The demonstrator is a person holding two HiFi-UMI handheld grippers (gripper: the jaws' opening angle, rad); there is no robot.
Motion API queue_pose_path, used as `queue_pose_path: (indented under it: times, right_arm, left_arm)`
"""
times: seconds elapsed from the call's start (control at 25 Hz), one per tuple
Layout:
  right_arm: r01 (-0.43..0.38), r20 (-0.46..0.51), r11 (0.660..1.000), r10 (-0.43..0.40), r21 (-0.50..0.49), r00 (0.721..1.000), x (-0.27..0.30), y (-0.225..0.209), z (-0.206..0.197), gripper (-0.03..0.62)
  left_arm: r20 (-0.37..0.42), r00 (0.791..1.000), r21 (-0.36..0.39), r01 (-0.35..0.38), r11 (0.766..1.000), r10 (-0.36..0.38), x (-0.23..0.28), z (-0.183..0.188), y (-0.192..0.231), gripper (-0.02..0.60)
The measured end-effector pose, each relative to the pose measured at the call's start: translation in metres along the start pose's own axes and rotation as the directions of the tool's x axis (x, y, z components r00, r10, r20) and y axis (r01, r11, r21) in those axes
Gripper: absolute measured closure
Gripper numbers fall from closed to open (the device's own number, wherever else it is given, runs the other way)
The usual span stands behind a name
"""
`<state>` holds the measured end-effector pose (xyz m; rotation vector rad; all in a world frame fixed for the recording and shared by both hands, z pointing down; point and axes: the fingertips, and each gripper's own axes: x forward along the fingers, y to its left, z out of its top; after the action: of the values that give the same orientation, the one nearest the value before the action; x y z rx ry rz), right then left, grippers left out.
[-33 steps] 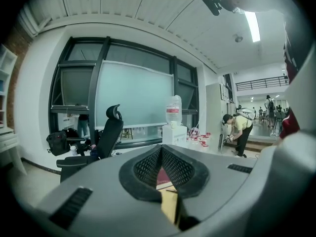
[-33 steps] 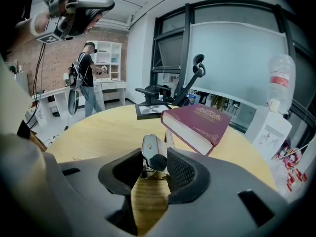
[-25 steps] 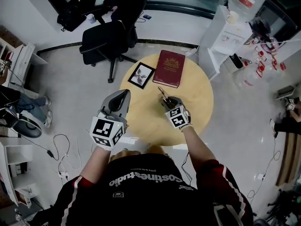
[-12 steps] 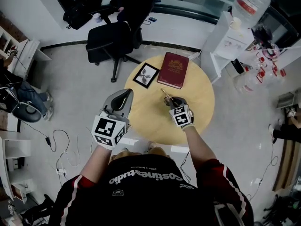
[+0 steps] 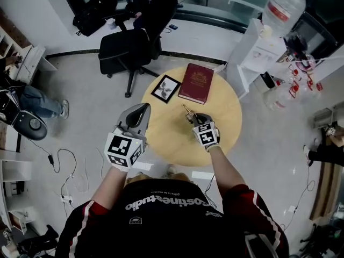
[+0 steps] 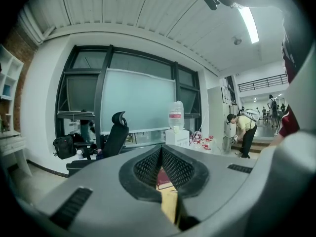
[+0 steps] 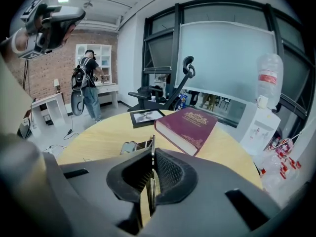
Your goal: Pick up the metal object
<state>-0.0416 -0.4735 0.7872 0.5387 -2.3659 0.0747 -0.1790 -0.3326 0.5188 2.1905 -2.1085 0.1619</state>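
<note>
The metal object (image 5: 187,112) is a small thin metal piece near the middle of the round wooden table (image 5: 166,140). My right gripper (image 5: 194,117) has its jaws closing tight on it. In the right gripper view a flat metal blade of the metal object (image 7: 130,146) stands clamped between the pads of that gripper (image 7: 152,153), and the rest sticks out to the left. My left gripper (image 5: 142,108) hovers over the table's left edge. Its jaws meet, with nothing between them, in the left gripper view (image 6: 161,151).
A maroon book (image 5: 195,83) and a black photo frame (image 5: 165,88) lie at the table's far side, beyond the right gripper. A black office chair (image 5: 129,43) stands behind the table. At the back right is a white stand with a water bottle (image 5: 284,1).
The right gripper's jaws have come together on the metal object. The left gripper has stayed roughly where it was. The head view has drifted a little.
</note>
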Motion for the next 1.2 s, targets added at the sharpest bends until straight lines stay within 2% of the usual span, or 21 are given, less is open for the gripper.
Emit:
queue_pose_path:
  times: [0.32,0.52,0.68,0.84,1.04,1.2]
  right_arm:
    - [0.015,0.031,1.0,-0.016,0.009,0.999,-0.033,-0.007,0.011,0.563]
    - [-0.019,0.057,1.0,0.018,0.003,0.998,-0.056,-0.001,0.017,0.565]
    - [-0.063,0.12,0.998,0.061,0.012,0.991,-0.084,0.006,0.037,0.565]
    - [-0.072,0.183,0.997,0.065,0.03,0.981,-0.11,0.01,0.062,0.565]
    - [-0.113,0.262,0.993,0.099,0.041,0.96,-0.141,0.024,0.094,0.565]
    - [-0.114,0.31,0.991,0.086,0.072,0.947,-0.166,0.03,0.109,0.565]
  left_arm:
    - [0.028,0.999,-0.005,0.024,1.0,-0.024,0.003,0.007,-0.009,0.565]
    - [0.051,0.998,-0.002,0.044,0.999,-0.044,0.004,0.018,-0.018,0.565]
    - [0.072,0.996,0.002,0.061,0.998,-0.061,0.002,0.03,-0.026,0.565]
    - [0.088,0.993,-0.001,0.073,0.997,-0.072,-0.001,0.037,-0.029,0.565]
    - [0.101,0.991,0.003,0.084,0.996,-0.084,-0.005,0.043,-0.032,0.565]
    - [0.113,0.989,0.004,0.095,0.995,-0.095,-0.007,0.05,-0.035,0.565]
